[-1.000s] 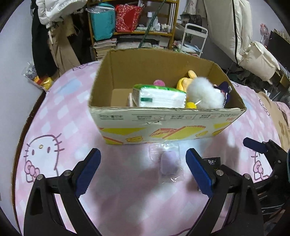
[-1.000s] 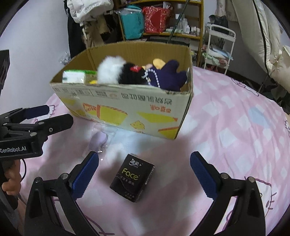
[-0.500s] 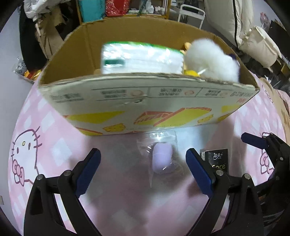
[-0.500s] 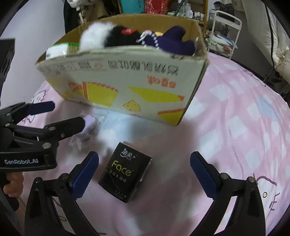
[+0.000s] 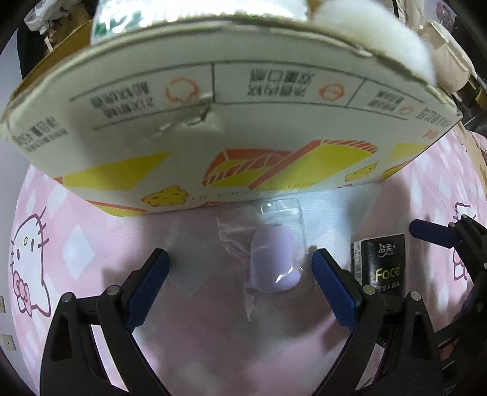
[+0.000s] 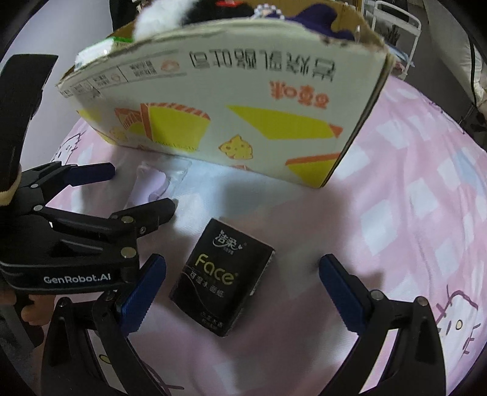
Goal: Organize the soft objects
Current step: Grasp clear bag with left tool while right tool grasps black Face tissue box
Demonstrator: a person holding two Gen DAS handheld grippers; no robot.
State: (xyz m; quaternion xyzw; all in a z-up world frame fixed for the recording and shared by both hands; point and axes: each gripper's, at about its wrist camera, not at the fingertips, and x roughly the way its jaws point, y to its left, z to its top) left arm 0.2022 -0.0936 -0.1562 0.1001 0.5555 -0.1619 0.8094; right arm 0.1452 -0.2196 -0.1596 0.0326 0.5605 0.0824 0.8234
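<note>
A lilac soft sponge in a clear plastic packet (image 5: 272, 262) lies on the pink bedspread just in front of the cardboard box (image 5: 231, 121). My left gripper (image 5: 240, 283) is open and low, its blue pads on either side of the packet, not touching it. A black "Face" tissue pack (image 6: 222, 277) lies between the open fingers of my right gripper (image 6: 240, 292); it also shows in the left wrist view (image 5: 380, 263). The box holds a white fluffy toy (image 5: 380, 33), a green-white tissue pack (image 5: 127, 18) and a dark plush (image 6: 319, 18).
The pink checked bedspread with cat prints (image 6: 426, 189) covers the surface. The box wall stands close ahead of both grippers. My left gripper (image 6: 91, 198) shows at the left of the right wrist view. A white trolley (image 6: 398, 18) stands behind the box.
Both grippers have moved forward and down toward the box front. The left now brackets the lilac packet; the right now brackets the black tissue pack. Both stay open.
</note>
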